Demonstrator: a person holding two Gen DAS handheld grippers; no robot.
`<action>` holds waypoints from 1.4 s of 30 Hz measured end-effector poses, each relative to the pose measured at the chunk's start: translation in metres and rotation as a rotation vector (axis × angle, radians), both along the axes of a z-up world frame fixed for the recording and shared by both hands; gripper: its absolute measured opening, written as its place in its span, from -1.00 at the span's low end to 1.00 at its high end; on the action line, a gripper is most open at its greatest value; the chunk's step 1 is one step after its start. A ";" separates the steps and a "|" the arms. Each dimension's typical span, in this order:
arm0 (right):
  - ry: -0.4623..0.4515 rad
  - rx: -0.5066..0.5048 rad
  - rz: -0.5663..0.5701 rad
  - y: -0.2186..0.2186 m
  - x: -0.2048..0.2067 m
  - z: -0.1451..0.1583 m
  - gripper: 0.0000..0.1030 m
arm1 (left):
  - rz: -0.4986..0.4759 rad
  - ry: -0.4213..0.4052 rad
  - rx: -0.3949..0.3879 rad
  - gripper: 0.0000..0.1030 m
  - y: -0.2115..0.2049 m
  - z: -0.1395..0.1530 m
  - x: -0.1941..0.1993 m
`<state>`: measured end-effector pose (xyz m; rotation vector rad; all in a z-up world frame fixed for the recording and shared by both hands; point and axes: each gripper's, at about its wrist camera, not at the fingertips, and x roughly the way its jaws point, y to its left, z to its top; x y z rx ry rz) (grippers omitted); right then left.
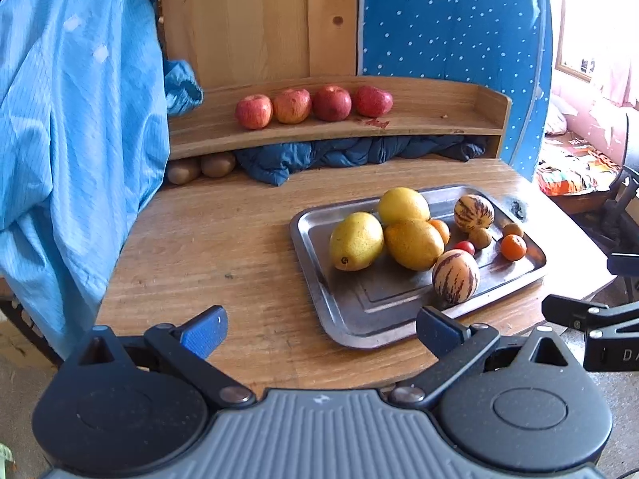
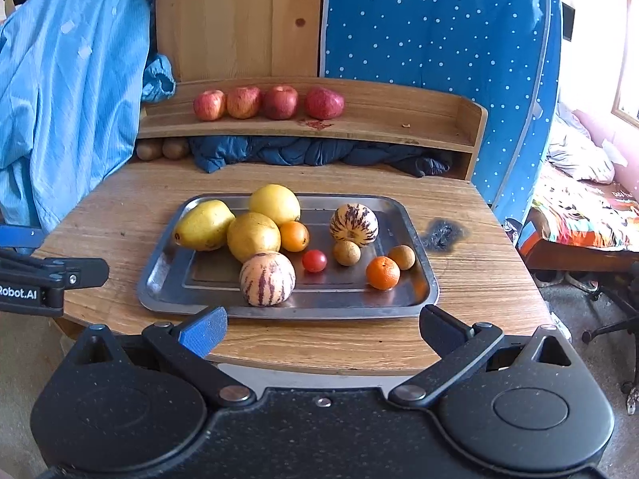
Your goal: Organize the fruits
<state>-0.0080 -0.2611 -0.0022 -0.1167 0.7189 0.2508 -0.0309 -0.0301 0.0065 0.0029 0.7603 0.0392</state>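
Note:
A steel tray (image 2: 167, 275) (image 1: 319, 291) on the wooden table holds three big yellow fruits (image 2: 253, 235) (image 1: 413, 243), two striped melons (image 2: 266, 278) (image 1: 455, 276), two oranges (image 2: 382, 272) (image 1: 513, 247), a small red tomato (image 2: 314, 260) (image 1: 465, 246) and two small brown fruits (image 2: 346, 252). Several red apples (image 2: 243, 101) (image 1: 293, 105) stand in a row on the wooden shelf (image 2: 399, 123) (image 1: 439, 119) behind. My right gripper (image 2: 321, 329) is open just short of the tray's near edge. My left gripper (image 1: 321, 331) is open at the tray's near left corner. Both hold nothing.
Two kiwis (image 2: 161, 148) (image 1: 199, 167) and a dark blue cloth (image 2: 319, 151) lie under the shelf. A light blue garment (image 1: 72, 119) hangs at the left. A burn mark (image 2: 443, 233) lies right of the tray. A bed (image 2: 583, 207) and a chair base (image 2: 615, 319) stand to the right.

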 end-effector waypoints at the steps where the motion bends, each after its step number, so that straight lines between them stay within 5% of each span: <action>1: 0.003 -0.001 0.000 -0.002 0.001 0.000 0.99 | 0.005 0.003 -0.006 0.99 0.000 -0.001 -0.001; 42: 0.087 0.011 0.045 -0.019 0.017 -0.013 0.99 | 0.025 0.080 -0.001 0.99 -0.017 -0.013 0.004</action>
